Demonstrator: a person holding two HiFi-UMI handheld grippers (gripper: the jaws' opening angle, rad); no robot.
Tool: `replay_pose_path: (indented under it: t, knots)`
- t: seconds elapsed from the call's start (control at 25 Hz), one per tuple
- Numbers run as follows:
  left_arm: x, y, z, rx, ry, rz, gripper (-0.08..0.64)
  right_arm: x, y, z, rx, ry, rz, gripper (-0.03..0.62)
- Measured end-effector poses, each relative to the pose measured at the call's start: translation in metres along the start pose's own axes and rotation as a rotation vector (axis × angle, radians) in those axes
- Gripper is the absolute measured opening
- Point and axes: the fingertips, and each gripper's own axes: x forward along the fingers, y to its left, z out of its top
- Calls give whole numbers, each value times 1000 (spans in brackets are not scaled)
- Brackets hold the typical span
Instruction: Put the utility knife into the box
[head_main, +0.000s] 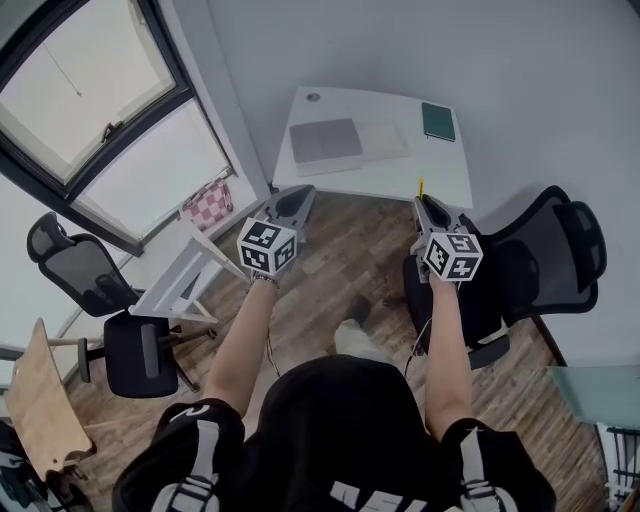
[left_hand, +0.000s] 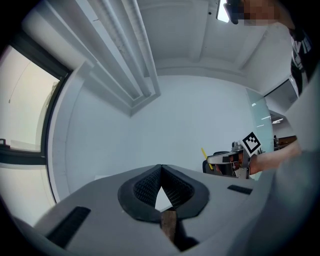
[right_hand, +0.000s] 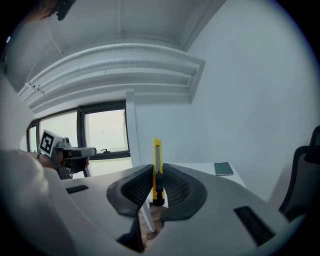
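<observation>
Clamps slim yellow utility knife (right_hand: 157, 159) upright in ribbed black fingers (right_hand: 136, 187) of right gripper (right_hand: 157, 173), short of white table (head_main: 440, 172). Holds left gripper (left_hand: 161, 171) fingers together, empty. Faces flat grey box (head_main: 325, 138), green notebook (head_main: 437, 121) there.

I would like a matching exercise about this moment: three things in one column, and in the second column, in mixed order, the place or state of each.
Things:
1. utility knife
2. left gripper
3. green notebook

Places or states:
A. lies near the far right corner of the white table
B. jaws together, nothing between them
C. stands upright, clamped in the right gripper

Pairs: 1-C, 2-B, 3-A.
</observation>
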Motion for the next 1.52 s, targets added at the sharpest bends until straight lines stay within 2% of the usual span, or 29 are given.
replay_pose_path:
  t: [0.44,0.72,1.08,1.52]
  knots:
    - [98,58,19,3,24,33,25,98,-66,31,7,10,38,72]
    - [157,80,20,3,39,48,25,147,-105,34,7,25,68,72]
    - [220,93,17,-9,39,70,25,191,-152,35,9,45,103,72]
    - [254,96,1,-33,70,94,25,218,-177,31,8,52,147,72]
